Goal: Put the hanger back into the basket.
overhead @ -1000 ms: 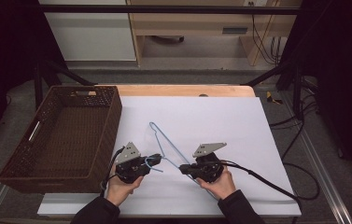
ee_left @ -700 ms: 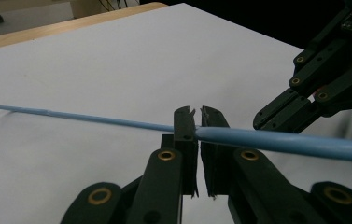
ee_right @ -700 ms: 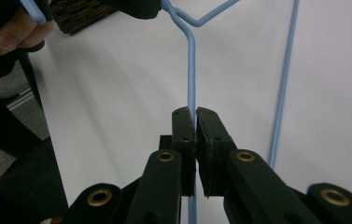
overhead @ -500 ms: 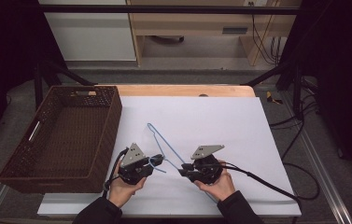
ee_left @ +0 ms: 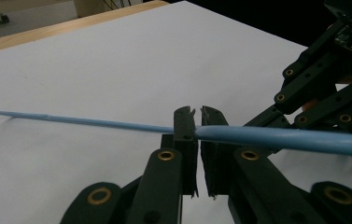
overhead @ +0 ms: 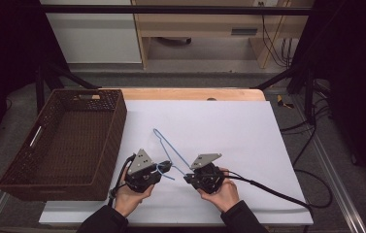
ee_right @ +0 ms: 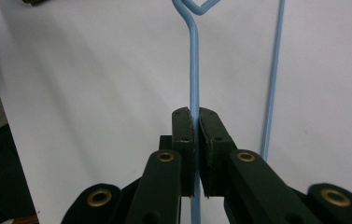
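Nearest the person, each hand holds a tool low over the white table. The left tool is clenched on a thin blue hanger, its wire crossing between the closed jaws in the left gripper view. The right tool is likewise clamped on the hanger's wire, which runs straight ahead from its jaws. Beyond the tools, the hanger stretches toward the table's middle. A brown wicker basket sits at the table's left edge.
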{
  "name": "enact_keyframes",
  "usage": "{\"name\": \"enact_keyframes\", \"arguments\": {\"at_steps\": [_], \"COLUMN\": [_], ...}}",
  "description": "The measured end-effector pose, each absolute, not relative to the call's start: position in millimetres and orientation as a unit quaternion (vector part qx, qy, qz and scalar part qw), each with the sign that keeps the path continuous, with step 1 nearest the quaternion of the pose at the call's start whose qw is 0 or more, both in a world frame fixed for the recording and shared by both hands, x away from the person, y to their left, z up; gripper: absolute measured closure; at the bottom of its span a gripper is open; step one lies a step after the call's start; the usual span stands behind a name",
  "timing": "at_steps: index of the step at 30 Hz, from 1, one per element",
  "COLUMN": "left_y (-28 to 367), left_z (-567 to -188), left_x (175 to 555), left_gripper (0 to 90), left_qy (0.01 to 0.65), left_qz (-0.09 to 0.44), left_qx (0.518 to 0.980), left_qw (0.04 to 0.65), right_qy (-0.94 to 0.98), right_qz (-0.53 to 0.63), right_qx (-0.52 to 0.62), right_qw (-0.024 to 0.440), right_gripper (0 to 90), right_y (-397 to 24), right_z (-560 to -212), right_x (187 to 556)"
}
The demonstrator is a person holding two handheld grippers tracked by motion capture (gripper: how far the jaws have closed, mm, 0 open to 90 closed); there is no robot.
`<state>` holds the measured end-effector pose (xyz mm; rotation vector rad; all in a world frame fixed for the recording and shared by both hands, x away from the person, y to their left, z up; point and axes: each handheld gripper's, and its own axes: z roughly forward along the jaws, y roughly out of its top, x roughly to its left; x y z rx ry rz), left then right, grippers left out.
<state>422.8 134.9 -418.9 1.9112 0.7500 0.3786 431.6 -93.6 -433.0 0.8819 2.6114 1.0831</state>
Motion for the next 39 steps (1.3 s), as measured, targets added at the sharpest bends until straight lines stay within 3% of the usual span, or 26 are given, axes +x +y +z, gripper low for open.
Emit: {"name": "enact_keyframes", "arguments": {"at_steps": [5,7,14,22,32,39], "left_y": [135,138,144,147,142,132], "left_z": [-418,-414,-405,-394,-385,-389], "left_x": [421,419,417,416,417,423], "left_gripper": [82.9,73.5,52.7,27.1,23.8,29.5], "left_qy": [0.305,0.298,0.278,0.247,0.184,0.135], "left_qz": [0.162,0.161,0.193,0.245,0.286,0.311], "left_qx": [0.79,0.79,0.8,0.827,0.856,0.875], "left_qw": [0.506,0.512,0.495,0.442,0.389,0.346], "right_qy": [0.877,0.877,0.875,0.87,0.875,0.874], "right_qz": [0.367,0.363,0.377,0.414,0.419,0.423], "right_qx": [0.294,0.297,0.289,0.264,0.244,0.238], "right_qw": [0.094,0.101,0.097,0.047,0.007,-0.015], "right_gripper": [87.7,87.8,88.0,88.0,88.0,88.0], "right_y": [-95,-98,-115,-143,-150,-154], "right_z": [-432,-428,-412,-384,-378,-378], "right_x": [431,431,435,442,440,437]}}
